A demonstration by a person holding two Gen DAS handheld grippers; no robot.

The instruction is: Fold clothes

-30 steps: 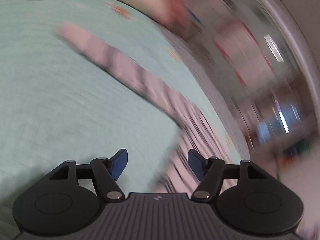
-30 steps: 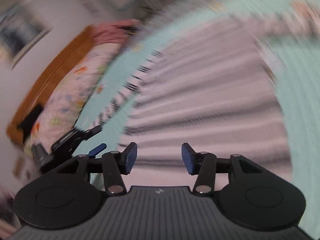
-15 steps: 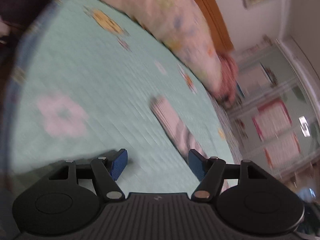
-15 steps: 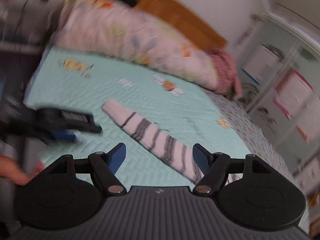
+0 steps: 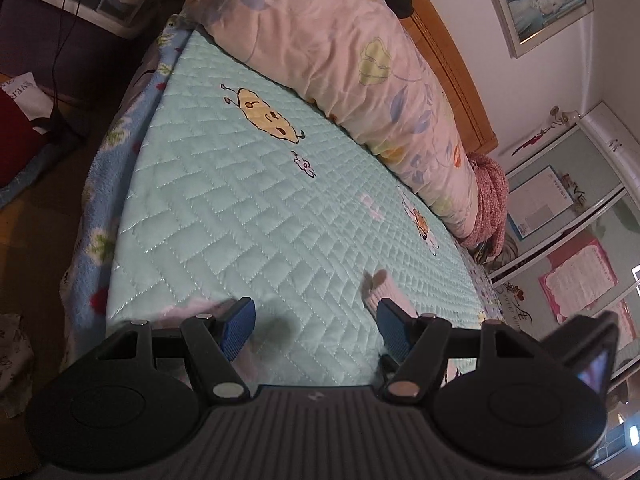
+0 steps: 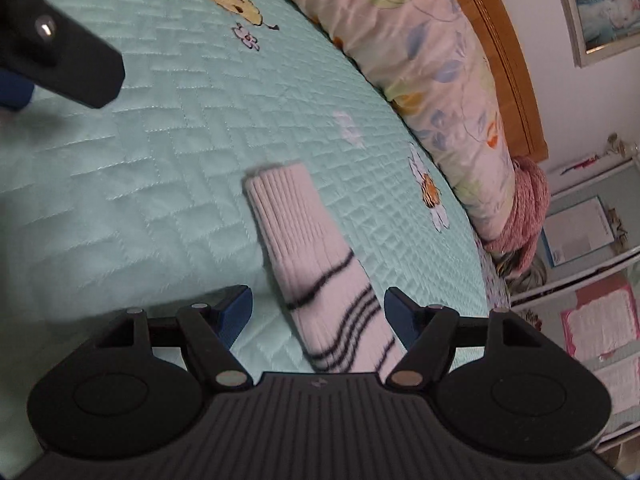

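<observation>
A pale pink garment with black stripes lies flat as a long narrow strip on the mint quilted bedspread. My right gripper is open and empty, hovering over the striped part, fingers either side of it. In the left wrist view only the garment's ribbed end shows, just beyond my right fingertip. My left gripper is open and empty above bare bedspread, left of the garment. Part of the left gripper's body shows at the top left of the right wrist view.
A rolled floral duvet lies along the wooden headboard, with a pink knitted item at its end. The bed's left edge with a blue fleece blanket drops to a dark floor. Wardrobe doors stand at right.
Both grippers swung up and away from the garment's striped body and now look along the bed toward the headboard. The garment lies released as a narrow strip. Both stay open.
</observation>
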